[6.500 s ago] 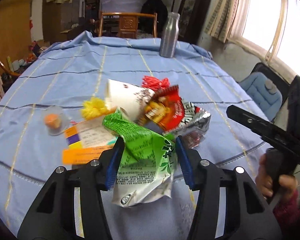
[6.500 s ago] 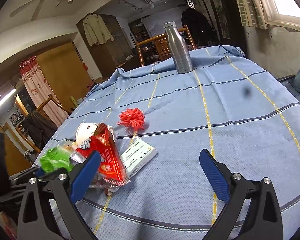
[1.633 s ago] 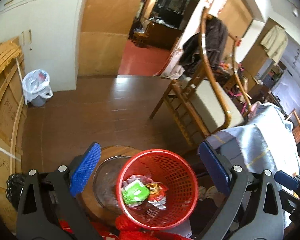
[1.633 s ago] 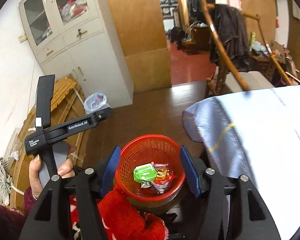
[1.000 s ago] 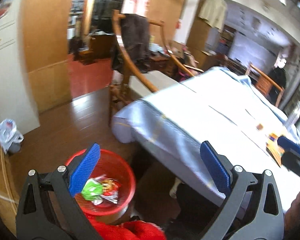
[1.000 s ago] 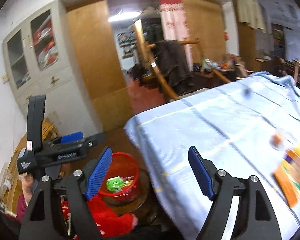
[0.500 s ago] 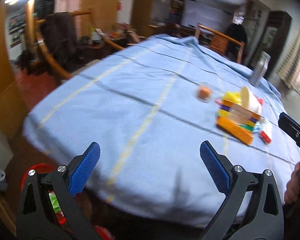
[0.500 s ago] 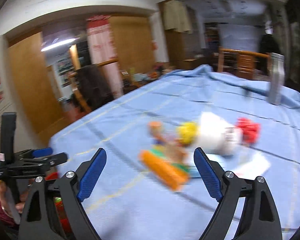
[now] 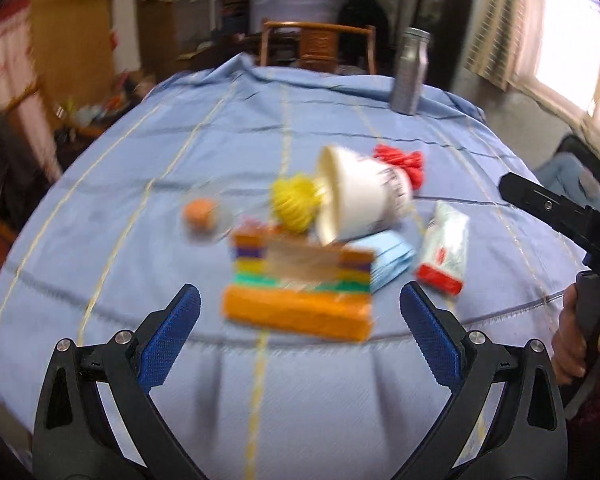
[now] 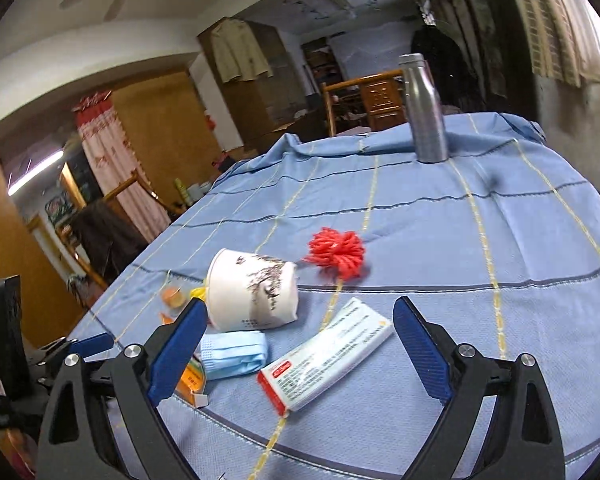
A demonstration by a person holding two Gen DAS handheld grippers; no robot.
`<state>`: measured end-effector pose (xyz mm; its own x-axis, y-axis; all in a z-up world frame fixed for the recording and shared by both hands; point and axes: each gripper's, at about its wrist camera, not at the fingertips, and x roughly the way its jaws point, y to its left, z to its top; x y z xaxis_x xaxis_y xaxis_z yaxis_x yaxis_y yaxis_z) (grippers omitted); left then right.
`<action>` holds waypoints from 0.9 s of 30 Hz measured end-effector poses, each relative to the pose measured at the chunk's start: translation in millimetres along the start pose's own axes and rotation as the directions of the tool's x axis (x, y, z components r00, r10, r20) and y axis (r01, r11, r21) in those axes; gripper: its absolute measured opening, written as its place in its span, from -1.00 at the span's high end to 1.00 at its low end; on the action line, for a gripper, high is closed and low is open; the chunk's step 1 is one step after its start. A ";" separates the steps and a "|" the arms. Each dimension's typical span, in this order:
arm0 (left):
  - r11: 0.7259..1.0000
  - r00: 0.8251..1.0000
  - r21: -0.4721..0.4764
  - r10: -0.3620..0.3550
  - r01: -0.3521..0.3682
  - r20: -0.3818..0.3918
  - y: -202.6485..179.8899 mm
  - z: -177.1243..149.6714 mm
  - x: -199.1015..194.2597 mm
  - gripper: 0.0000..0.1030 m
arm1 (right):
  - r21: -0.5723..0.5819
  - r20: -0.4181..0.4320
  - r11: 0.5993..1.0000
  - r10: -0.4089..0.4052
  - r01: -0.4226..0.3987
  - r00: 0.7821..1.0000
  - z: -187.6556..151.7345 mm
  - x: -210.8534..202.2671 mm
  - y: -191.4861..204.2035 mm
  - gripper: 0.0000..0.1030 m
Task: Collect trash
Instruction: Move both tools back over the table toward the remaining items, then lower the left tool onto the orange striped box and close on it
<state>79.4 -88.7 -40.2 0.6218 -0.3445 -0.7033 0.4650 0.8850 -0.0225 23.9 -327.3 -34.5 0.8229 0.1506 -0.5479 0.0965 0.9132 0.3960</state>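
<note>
Trash lies on the blue tablecloth (image 9: 140,168). An orange striped box (image 9: 300,284) lies just ahead of my open, empty left gripper (image 9: 300,340). Behind it are a tipped white paper cup (image 9: 364,200), a yellow pompom (image 9: 296,202), a red pompom (image 9: 404,162), a small orange cup (image 9: 200,212), a blue face mask (image 9: 392,260) and a white-and-red box (image 9: 446,252). My right gripper (image 10: 300,352) is open and empty over the white-and-red box (image 10: 328,360), with the mask (image 10: 234,354), the cup (image 10: 256,294) and the red pompom (image 10: 336,254) beyond.
A steel bottle (image 9: 410,72) stands at the table's far side, also in the right wrist view (image 10: 426,108). A wooden chair (image 9: 320,46) stands behind the table. The hand holding the right gripper (image 9: 580,344) is at the right edge.
Both grippers have swung from the red bin on the floor back up over the table. The green and red wrappers lie in the bin. Both grippers stay open.
</note>
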 end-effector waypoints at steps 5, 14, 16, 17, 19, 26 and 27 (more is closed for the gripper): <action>0.999 1.000 0.033 0.023 -0.023 -0.007 -17.6 14.7 27.0 -0.87 | -0.038 0.023 0.998 -0.050 0.051 0.998 -2.6 -2.6 1.0 -0.81; 0.974 0.973 -0.065 0.210 -0.216 -0.096 66.6 -11.2 24.2 -0.87 | -0.098 -0.015 0.994 -0.060 0.058 0.998 -8.0 0.8 13.4 -0.82; 0.959 0.961 -0.105 0.250 -0.262 -0.118 93.8 -23.0 11.4 -0.87 | -0.103 -0.028 0.994 -0.051 0.048 0.998 -9.6 1.5 16.0 -0.82; 0.954 0.959 -0.131 0.254 -0.270 -0.128 105.7 -27.4 4.2 -0.87 | -0.105 -0.039 0.994 -0.044 0.040 0.998 -10.7 3.1 17.2 -0.82; 0.949 0.967 -0.204 0.216 -0.240 -0.136 124.1 -33.3 -8.1 -0.87 | -0.107 -0.054 0.994 -0.035 0.029 0.998 -11.1 4.6 19.3 -0.83; 0.955 0.989 -0.265 0.113 -0.136 -0.099 122.4 -15.5 0.5 -0.87 | -0.095 -0.058 0.995 -0.046 0.040 0.997 -12.0 4.5 18.6 -0.84; 0.954 0.988 -0.265 0.114 -0.138 -0.105 120.8 -13.3 5.0 -0.87 | -0.091 -0.060 0.995 -0.044 0.039 0.997 -11.7 4.7 17.6 -0.84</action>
<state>130.2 20.6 -55.8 0.6013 -0.2065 -0.7719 0.1905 0.9752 -0.1125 23.0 -306.1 -38.7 0.7826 0.1326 -0.6082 0.0771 0.9489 0.3061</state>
